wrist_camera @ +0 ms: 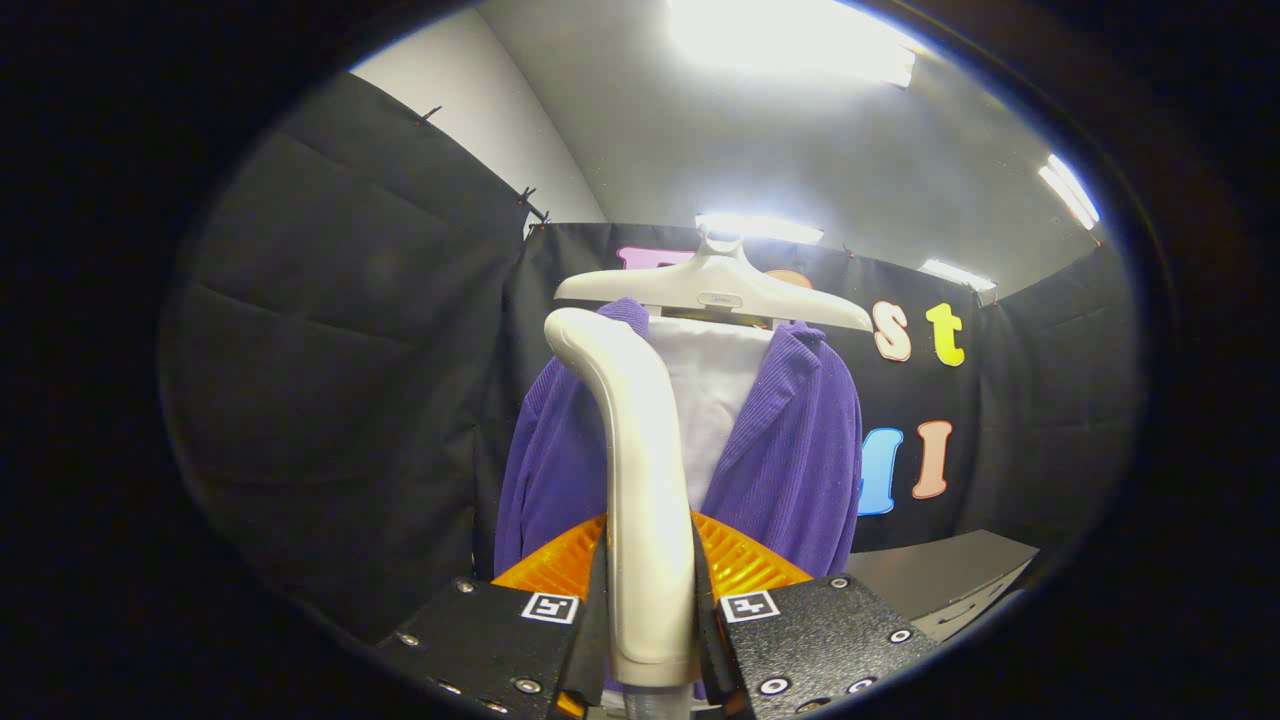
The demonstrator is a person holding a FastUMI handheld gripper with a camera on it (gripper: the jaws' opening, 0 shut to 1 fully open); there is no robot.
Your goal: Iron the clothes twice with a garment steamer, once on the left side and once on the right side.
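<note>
I have the tool [650,610] clamped on the steamer handle [640,480], one finger pressing each side of the pale shaft, so the grip looks firm from where I sit. The handle rises straight up between the fingers and bends left at its top, where the steamer head [578,335] reaches the purple jacket [790,450] near its left shoulder. I cannot tell whether the head is touching the cloth or just short of it.

The jacket hangs open on a white hanger [715,285], with a white shirt [715,390] showing down the middle, in front of the black cloth wall [340,380]. A grey bench [940,570] sits low on the right, beyond the fingers.

My worry is the smooth, rounded handle: I judge that if I drag the head down the fabric with any sideways push, the handle could twist or slide between the fingers and the head would turn off the cloth. Pressing too hard could also swing the jacket on its hanger, or shove it off, since nothing appears to steady it. Catching the lapel edge could fold it rather than smooth it.

The tool points forward and somewhat upward toward the jacket, held low and close, with the handle standing nearly upright in it.
</note>
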